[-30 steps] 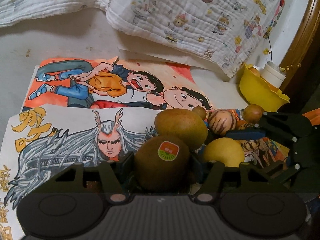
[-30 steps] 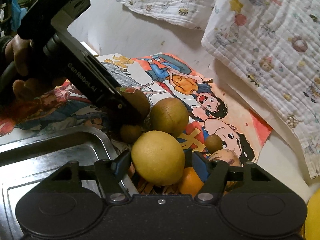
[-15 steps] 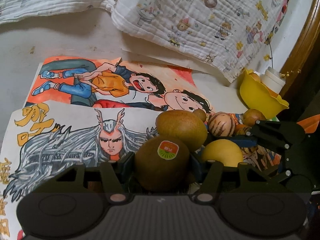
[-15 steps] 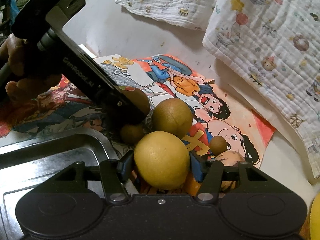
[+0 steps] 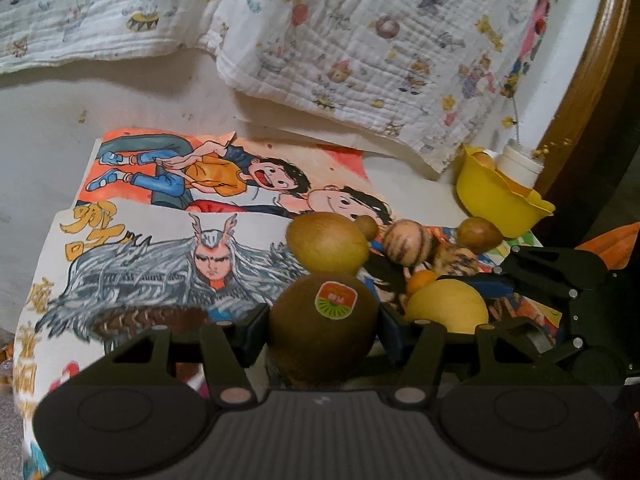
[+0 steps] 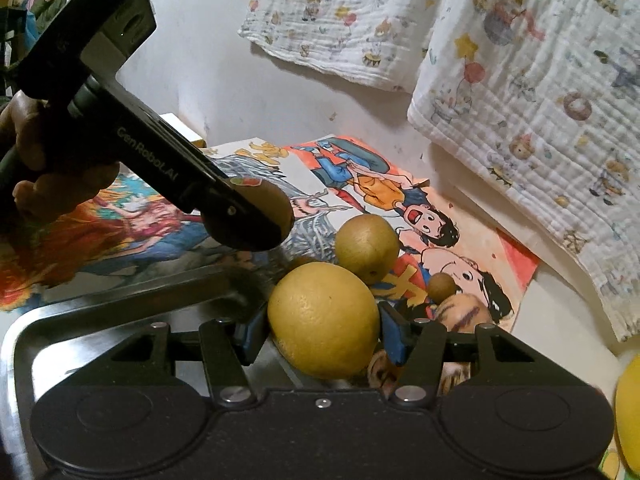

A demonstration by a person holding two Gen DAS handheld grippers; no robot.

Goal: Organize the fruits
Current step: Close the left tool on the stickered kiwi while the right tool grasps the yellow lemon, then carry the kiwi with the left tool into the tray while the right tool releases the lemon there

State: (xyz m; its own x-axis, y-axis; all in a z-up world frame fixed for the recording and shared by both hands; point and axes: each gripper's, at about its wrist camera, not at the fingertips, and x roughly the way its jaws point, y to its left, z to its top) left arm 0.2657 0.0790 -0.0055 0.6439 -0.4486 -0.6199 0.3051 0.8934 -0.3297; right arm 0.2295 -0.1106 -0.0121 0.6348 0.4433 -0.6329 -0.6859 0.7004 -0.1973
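Left wrist view: a pale table [image 5: 120,120] carries cartoon drawings [image 5: 180,184] under a printed cloth [image 5: 360,52]. The left gripper [image 5: 323,330] has its fingers [image 5: 252,332] half spread and clamped on a brown kiwi [image 5: 323,328] with a sticker; loose fruits [image 5: 404,242] lie beyond, near a yellow bowl [image 5: 496,204].

Right wrist view: beside a metal tray [image 6: 120,300], the right gripper [image 6: 323,330] pinches a yellow lemon [image 6: 323,318] between 2 half-spread fingers [image 6: 394,336]. A hand [image 6: 36,160] holds the left gripper at left.
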